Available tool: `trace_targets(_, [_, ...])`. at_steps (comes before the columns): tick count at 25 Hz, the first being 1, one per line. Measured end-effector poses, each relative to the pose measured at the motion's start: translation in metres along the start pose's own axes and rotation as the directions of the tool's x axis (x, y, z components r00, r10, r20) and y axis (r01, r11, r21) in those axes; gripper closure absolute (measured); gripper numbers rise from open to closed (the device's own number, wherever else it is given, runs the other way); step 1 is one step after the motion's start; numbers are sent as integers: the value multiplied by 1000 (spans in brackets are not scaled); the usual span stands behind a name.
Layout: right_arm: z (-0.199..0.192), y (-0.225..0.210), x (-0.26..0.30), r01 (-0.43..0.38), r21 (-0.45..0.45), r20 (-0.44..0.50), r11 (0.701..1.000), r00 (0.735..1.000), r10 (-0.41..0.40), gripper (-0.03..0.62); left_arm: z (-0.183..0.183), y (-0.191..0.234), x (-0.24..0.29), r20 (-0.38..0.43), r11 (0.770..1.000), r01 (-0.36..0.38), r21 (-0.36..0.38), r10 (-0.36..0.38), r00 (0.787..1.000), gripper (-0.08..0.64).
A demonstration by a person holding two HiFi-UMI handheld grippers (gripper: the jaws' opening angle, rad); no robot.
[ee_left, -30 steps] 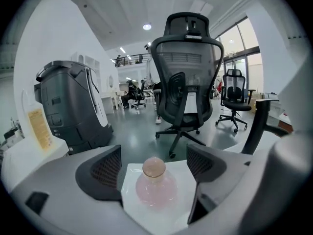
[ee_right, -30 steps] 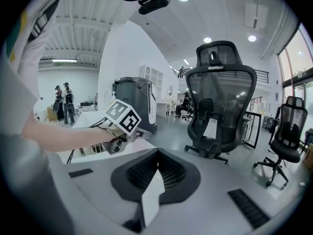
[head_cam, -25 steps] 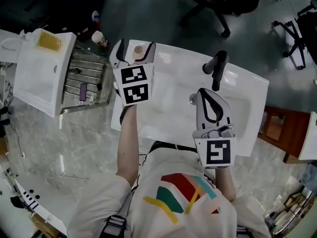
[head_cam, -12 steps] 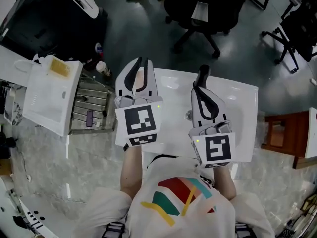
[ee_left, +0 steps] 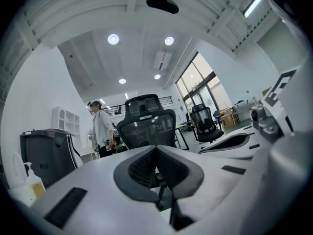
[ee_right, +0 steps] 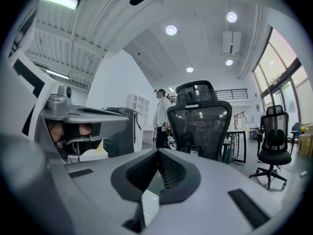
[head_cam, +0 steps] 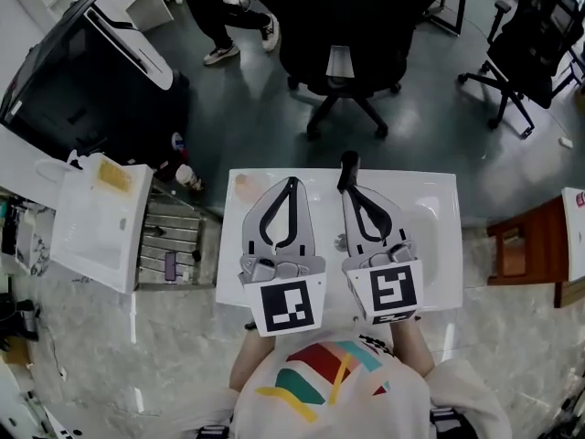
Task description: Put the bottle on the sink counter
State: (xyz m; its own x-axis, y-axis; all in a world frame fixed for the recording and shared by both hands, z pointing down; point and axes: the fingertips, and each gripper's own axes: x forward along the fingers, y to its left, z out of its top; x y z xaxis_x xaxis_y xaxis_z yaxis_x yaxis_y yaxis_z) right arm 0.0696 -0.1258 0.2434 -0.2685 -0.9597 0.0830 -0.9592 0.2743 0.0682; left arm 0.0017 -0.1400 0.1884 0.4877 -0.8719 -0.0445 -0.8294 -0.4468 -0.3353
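Head view: dark grey-green floor (head_cam: 247,117) at the top, pale marbled floor (head_cam: 110,337) below. A black mesh office chair (head_cam: 343,58) stands at top centre and a second chair (head_cam: 526,53) in the top right corner. At left are a large dark bin (head_cam: 82,80), a white cabinet (head_cam: 96,218) and, beside it, a metal rack (head_cam: 169,240). A wooden unit (head_cam: 512,250) lies at the right edge.

Left gripper view: white ceiling (ee_left: 137,62) with round recessed lights (ee_left: 113,39). Tall windows (ee_left: 195,84) stand at right, white shelving (ee_left: 63,121) at left, and a standing person (ee_left: 101,129) beside the chair.
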Motion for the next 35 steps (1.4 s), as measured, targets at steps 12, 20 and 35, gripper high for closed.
trace_targets(12, [-2,-11,-28,2,69,14,998,1000,-3,581,-21,-27,-8,-55,998,30,-61,-33,998,543])
trace_targets(20, [-3,-13,-35,9,40,-3,999,1000,-9,581,-13,-32,-12,-29,995,37,-93,-40,999,543])
trace_targets(35, [-2,9,-33,-49,22,-6,999,999,50,580,-28,-24,-26,-95,990,25,-139,-39,995,543])
